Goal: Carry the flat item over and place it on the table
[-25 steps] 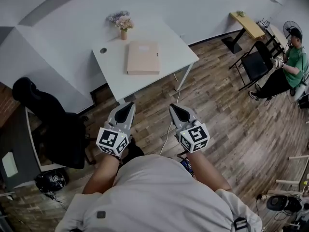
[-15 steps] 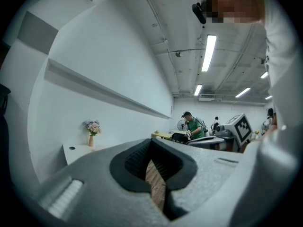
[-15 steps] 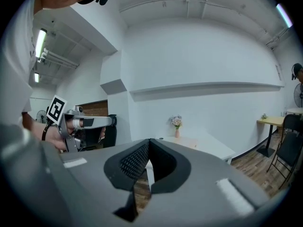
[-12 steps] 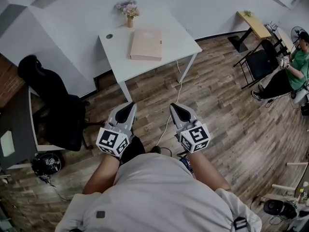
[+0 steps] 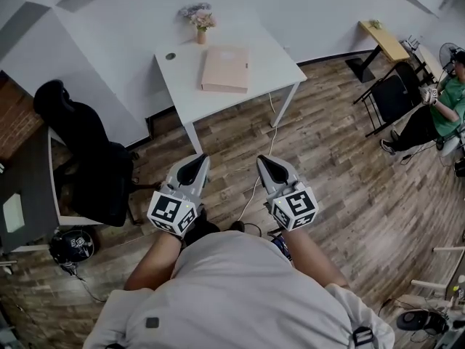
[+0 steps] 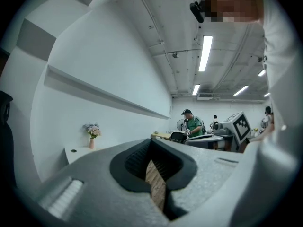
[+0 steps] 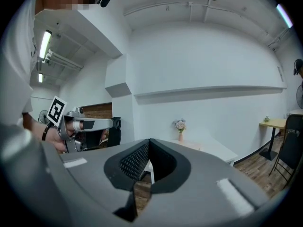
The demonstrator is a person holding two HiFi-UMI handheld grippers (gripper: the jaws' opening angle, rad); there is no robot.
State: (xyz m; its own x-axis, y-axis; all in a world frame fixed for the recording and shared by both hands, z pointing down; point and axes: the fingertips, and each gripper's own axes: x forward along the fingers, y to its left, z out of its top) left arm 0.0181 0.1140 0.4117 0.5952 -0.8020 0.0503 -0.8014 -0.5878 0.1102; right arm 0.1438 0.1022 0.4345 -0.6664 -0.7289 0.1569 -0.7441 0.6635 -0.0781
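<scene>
Head view shows the left gripper [image 5: 195, 161] and right gripper [image 5: 267, 163] closed and empty, with the folder [image 5: 226, 68] on the far table [image 5: 218, 99].

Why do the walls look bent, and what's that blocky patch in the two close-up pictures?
Head view: a wide lens bows the wall and white table. Left gripper view: round dark border, ceiling lights glare; the blocky patch was added afterwards to hide a face. Right gripper view: same border and patch.
</scene>
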